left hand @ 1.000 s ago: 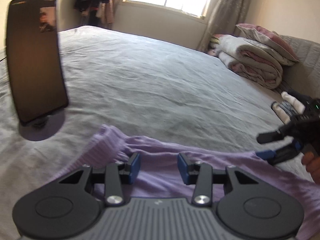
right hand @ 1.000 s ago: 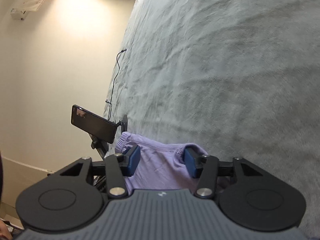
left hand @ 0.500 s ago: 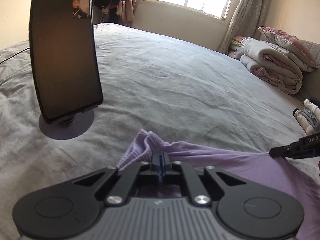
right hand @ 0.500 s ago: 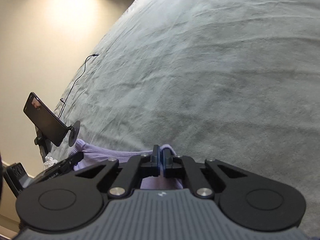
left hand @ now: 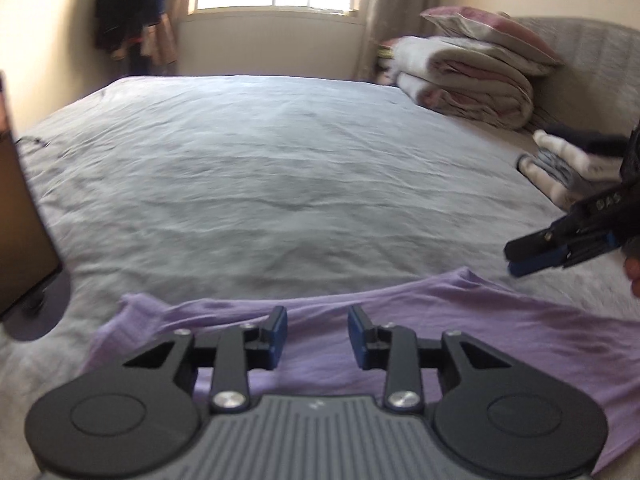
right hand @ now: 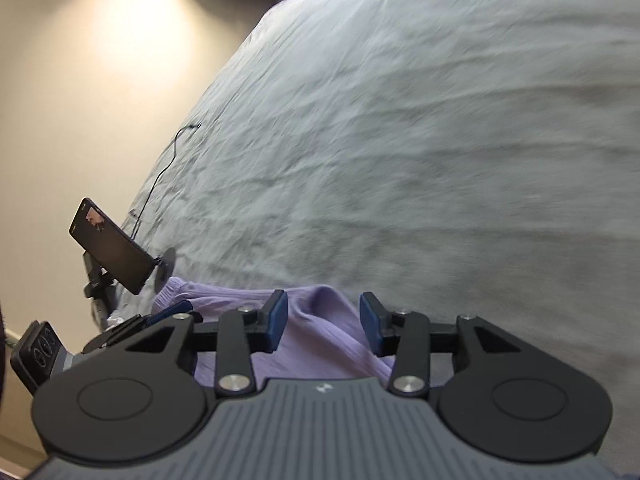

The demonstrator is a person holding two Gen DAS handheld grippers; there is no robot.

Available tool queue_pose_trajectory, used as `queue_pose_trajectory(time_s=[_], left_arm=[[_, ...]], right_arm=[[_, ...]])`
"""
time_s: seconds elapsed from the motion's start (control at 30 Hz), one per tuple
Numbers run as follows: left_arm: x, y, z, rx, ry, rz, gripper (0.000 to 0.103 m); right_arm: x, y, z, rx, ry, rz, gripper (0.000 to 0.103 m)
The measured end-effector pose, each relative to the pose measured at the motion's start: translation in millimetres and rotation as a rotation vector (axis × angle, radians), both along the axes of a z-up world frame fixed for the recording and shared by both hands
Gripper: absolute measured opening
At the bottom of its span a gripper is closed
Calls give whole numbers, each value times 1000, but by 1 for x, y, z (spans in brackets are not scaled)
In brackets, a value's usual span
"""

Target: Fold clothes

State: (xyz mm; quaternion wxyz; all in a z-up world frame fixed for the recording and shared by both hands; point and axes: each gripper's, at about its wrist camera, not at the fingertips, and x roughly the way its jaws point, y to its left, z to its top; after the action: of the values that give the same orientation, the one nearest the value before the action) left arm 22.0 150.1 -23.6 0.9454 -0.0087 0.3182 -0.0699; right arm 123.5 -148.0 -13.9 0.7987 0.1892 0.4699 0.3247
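A purple ribbed garment (left hand: 460,320) lies spread along the near side of the grey bed (left hand: 280,168). My left gripper (left hand: 318,336) hovers over its left part. The jaws are opening, with cloth lying under the gap and the pads (left hand: 278,334) not pressing on it. My right gripper (right hand: 324,320) stands over the garment's other end (right hand: 320,332). Its jaws are opening too, with a fold of cloth between the pads but not pinched. The right gripper (left hand: 532,256) also shows at the right in the left wrist view. The left gripper (right hand: 176,310) shows at the lower left in the right wrist view.
A phone on a round stand (right hand: 108,252) sits at the bed's left edge beside the garment, with a cable (right hand: 168,168) trailing behind it. Folded quilts and a pillow (left hand: 468,76) lie at the far right corner. A pile of folded clothes (left hand: 568,168) sits nearer on the right.
Half a second ago both grippers were shut on the garment's edge. Both have now let go and pulled back, and the garment lies flatter on the bed. The left view has swung right.
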Motion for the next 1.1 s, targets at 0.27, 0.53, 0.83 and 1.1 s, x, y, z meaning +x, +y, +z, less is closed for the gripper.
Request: queue_pose_trajectory(time_s=[0.27, 0.53, 0.83, 1.1], left_arm=[[23, -36, 3, -37, 31, -110, 44], [66, -72, -4, 51, 59, -297, 48], [73, -74, -17, -46, 81, -350, 11], [69, -73, -22, -133, -8, -202, 3]], right_arm=[[-65, -74, 5, -191, -144, -99, 44], [-106, -121, 7, -307, -161, -190, 44], [-151, -184, 16, -487, -207, -407, 45], [-194, -241, -1, -568, -165, -678, 49]])
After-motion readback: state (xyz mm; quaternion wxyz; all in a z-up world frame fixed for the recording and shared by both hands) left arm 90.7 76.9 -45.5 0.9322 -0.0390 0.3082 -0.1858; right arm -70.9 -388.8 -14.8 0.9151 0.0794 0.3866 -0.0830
